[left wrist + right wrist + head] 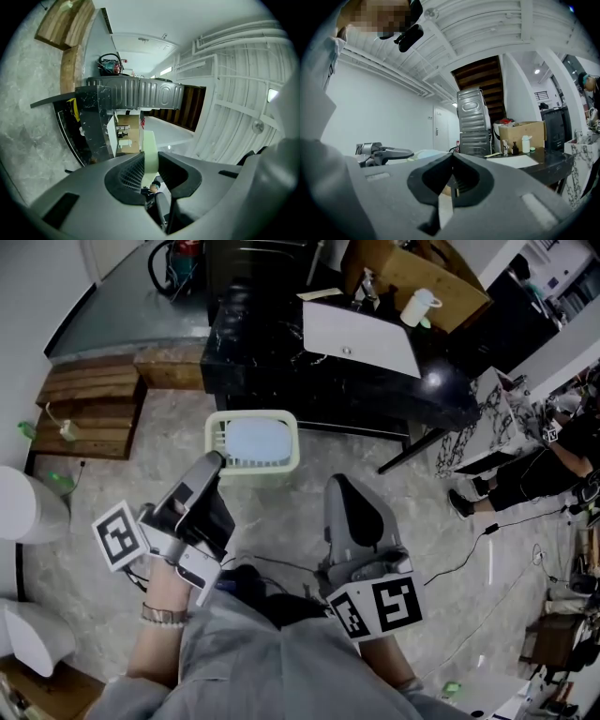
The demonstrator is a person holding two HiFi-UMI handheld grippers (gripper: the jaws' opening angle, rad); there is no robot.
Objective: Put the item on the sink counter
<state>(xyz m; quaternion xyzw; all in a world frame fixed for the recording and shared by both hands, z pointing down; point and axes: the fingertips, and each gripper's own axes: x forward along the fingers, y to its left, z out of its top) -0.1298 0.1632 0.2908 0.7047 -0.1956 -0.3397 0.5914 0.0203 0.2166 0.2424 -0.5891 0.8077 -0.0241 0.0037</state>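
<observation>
The left gripper [212,463], at the lower left of the head view, points up and to the right. Its jaws pinch the rim of the pale green basket [251,415]. The left hand [167,582] shows below the gripper. The right gripper [339,486], at lower centre, points upward with its jaws pressed together and nothing between them.

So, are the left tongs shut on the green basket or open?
Shut on it. In the left gripper view the left tongs pinch the rim of the pale green basket between both pads.

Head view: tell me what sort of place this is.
Probably a bathroom set inside a workshop: a black marble counter with a white sink, what looks like a toilet, and a cardboard box.
</observation>
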